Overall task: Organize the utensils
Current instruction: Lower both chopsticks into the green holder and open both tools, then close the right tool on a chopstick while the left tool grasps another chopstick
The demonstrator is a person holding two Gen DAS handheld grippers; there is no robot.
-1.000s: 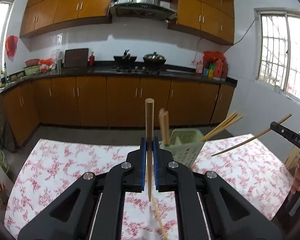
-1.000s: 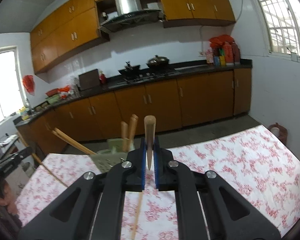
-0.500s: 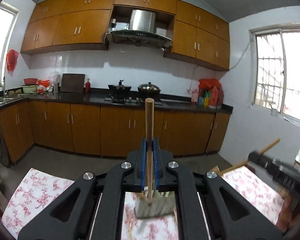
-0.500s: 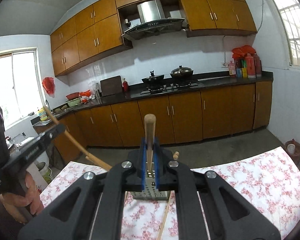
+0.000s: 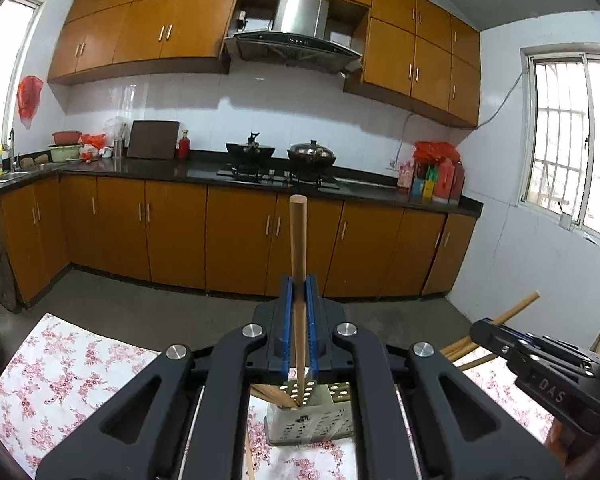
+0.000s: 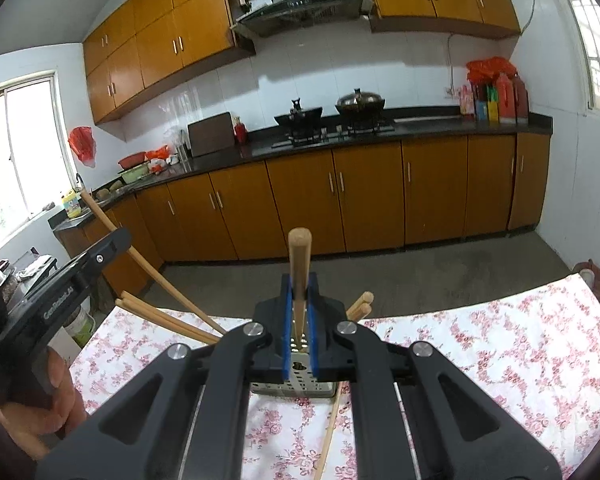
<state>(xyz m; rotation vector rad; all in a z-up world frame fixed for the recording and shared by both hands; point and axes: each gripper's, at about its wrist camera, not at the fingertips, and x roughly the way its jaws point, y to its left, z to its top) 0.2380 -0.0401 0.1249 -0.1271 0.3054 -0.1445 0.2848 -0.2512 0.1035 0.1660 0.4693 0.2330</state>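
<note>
The left claw [image 5: 298, 292] is clamped on a chopstick [image 5: 298, 240], the right claw [image 6: 299, 296] on another chopstick [image 6: 299, 264], both tips lowered over the perforated holder [image 5: 312, 420] on the desk [image 5: 60, 380]. Each stick is judged light, stiff, smooth; mid-shaft grip is advised.

Wok [image 5: 249, 151], lidded pot [image 5: 311, 152] on stove; floral tablecloth [image 6: 500, 344].

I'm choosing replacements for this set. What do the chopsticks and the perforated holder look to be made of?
The chopstick in the left gripper and the chopstick in the right gripper look like plain bamboo or wood: matte, tan, unlacquered. The holder looks like pale green moulded plastic with punched round holes, though its lower wall appears greyish, so metal is possible.
</note>
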